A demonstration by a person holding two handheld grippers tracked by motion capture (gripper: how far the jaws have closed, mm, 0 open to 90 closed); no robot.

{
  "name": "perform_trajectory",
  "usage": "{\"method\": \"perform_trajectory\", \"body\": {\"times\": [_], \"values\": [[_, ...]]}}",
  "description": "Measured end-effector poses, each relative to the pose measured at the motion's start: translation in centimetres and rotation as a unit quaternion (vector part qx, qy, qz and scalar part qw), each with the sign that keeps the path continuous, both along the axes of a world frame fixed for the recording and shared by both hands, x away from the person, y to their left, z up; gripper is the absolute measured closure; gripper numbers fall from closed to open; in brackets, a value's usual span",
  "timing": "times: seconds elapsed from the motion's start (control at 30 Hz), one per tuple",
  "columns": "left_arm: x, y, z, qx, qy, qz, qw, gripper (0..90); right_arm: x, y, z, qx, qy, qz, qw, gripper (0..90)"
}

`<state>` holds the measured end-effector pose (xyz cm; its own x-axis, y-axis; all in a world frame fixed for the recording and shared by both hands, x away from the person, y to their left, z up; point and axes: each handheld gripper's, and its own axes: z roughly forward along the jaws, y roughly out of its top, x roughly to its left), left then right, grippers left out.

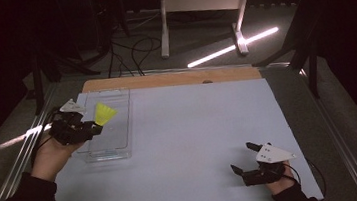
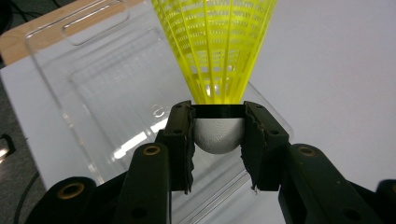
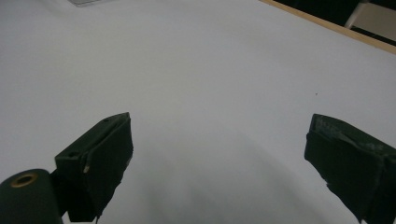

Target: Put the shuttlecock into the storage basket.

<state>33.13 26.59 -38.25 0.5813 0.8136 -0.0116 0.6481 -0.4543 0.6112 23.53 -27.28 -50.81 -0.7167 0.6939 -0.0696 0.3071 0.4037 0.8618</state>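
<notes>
A yellow shuttlecock [image 1: 104, 113] with a white cork base [image 2: 218, 134] is held in my left gripper [image 1: 94, 128], which is shut on the cork. The yellow skirt [image 2: 215, 46] points away from the jaws, over a clear plastic tray [image 1: 113, 142] at the table's left side. In the left gripper view the tray [image 2: 93, 88] lies just beneath the shuttlecock. My right gripper [image 1: 245, 158] rests low near the front right of the table, jaws wide open with nothing between them [image 3: 219, 163].
A pale sheet [image 1: 185, 135] covers the table, with a wooden strip [image 1: 174, 78] along the far edge. Beyond the table stand a white frame [image 1: 202, 7] and cables on a dark floor.
</notes>
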Motion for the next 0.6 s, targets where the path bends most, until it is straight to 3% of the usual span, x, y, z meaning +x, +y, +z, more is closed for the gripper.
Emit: {"method": "perform_trajectory", "body": {"times": [0.43, 0.6], "values": [[-0.8, 2.4, -0.2, 0.018, 0.003, 0.021, 0.9996, 66.0, 0.1, 0.1, -0.1, -0.003, 0.003, 0.002, 1.0000, 7.9], [-1.0, 3.0, -0.4, 0.014, 0.010, 0.021, 0.9996, 66.0, 0.1, 0.1, -0.1, -0.002, 0.002, 0.002, 1.0000, 7.9]]}}
